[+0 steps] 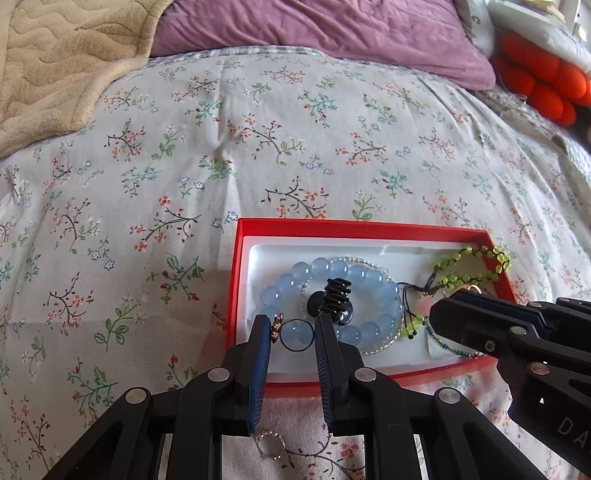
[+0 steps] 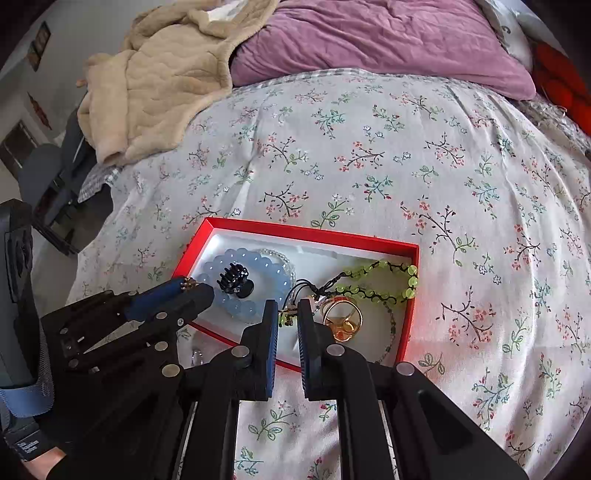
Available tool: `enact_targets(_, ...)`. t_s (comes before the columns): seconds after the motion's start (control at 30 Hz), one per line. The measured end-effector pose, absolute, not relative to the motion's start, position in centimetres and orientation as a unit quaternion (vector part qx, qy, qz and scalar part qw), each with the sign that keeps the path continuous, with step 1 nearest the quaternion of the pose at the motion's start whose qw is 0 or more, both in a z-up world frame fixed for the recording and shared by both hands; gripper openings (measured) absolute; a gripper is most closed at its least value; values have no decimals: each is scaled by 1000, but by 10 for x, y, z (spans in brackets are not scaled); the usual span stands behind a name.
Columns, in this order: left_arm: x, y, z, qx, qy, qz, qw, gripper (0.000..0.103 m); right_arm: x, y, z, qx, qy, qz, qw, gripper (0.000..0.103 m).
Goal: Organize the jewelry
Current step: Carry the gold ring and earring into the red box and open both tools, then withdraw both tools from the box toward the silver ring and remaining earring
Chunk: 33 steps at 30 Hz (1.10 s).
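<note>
My left gripper (image 1: 291,325) is shut on a thin dark hoop with a small gold charm (image 1: 276,328) and hangs over the near left part of the red box (image 1: 332,224). In the box's white tray lie a pale blue bead bracelet (image 1: 351,275), a black claw clip (image 1: 334,299), a green bead bracelet (image 2: 369,282) and a gold ring (image 2: 341,319). My right gripper (image 2: 288,308) hovers over the tray's near middle, left of the gold ring, its jaws a narrow slit apart. Green tassel beads (image 2: 283,319) show through the slit; nothing is clearly gripped.
The box lies on a floral bedspread (image 1: 258,147). A silver ring (image 1: 269,445) rests on the cloth just below my left gripper. A purple pillow (image 1: 332,29), a beige blanket (image 2: 159,85) and an orange cushion (image 1: 535,85) are at the far end.
</note>
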State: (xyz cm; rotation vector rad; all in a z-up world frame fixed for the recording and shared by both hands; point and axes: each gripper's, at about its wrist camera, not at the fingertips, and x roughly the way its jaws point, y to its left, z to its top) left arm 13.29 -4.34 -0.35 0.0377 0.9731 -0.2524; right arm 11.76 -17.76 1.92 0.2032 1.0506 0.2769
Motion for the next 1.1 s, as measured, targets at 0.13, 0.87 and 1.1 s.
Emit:
enact_targets(0.13,132,-47,-2,24,461,-123,878,22,116,-179,22,103,494,139,852,13)
enact_targets(0.87,102,-46,20,64,447,-127,883,83,84,-199,54,100,471,135,866,62)
enact_targets(1.1,86,-43,18,72,483,-127,863,94,63,-198,55,53,484,125,865,88)
